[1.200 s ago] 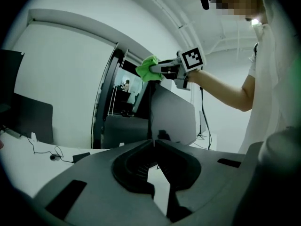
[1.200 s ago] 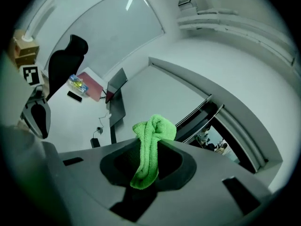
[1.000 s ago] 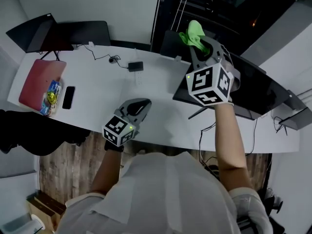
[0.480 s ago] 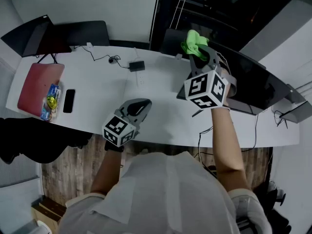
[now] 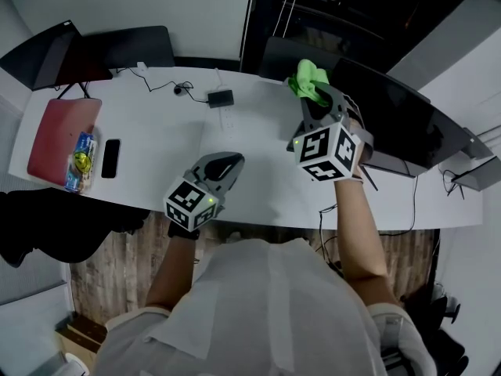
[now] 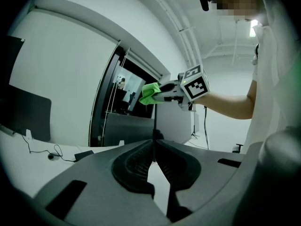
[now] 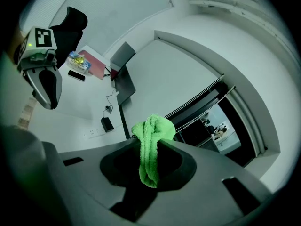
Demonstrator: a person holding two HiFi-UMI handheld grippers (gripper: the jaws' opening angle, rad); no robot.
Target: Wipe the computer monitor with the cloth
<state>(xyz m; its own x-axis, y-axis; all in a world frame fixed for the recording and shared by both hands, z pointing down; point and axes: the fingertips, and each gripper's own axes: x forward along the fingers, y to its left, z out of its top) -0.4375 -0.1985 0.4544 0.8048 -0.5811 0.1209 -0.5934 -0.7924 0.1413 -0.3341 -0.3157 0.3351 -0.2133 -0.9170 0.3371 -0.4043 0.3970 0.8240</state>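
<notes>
Right hand-held gripper: jaws clamped on a bright green terry cloth, which bunches up above the tips.
Left hand-held gripper: jaws together, nothing between them, above the near edge of the white worktop.
Cloth: at the left end of the wide black computer monitor; whether they touch cannot be told.
Far left: black phone lying flat.

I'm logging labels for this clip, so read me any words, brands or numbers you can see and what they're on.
No text anywhere can be read.
The colourful packet on the red flat object: print too small to read.
Cubes on the left gripper and right gripper: black-and-white square patterns only, no letters or numbers.
</notes>
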